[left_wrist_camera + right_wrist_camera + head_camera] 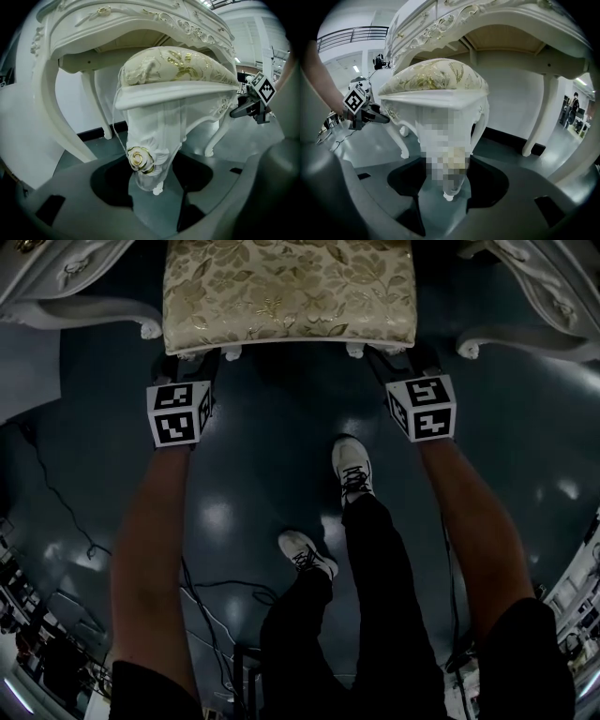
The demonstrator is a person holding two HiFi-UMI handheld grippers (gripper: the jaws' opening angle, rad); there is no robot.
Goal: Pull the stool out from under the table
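The stool point(289, 292) has a gold floral cushion and white carved legs, and it stands between the white table's front legs point(89, 310), partly under the table top point(136, 18). My left gripper point(200, 362) is shut on the stool's front left leg point(145, 154), which bears a gold rose and sits between the jaws. My right gripper point(389, 362) is shut on the front right leg point(450, 187), whose middle is hidden by a mosaic patch. Each gripper shows in the other's view: the right gripper point(253, 105) and the left gripper point(363, 112).
The table's other curved front leg point(525, 334) flanks the stool on the right. The person's white shoes point(352, 470) stand on the dark glossy floor behind the grippers. Cables point(66, 512) trail at the left. A white wall with a dark baseboard point(511, 140) is behind the table.
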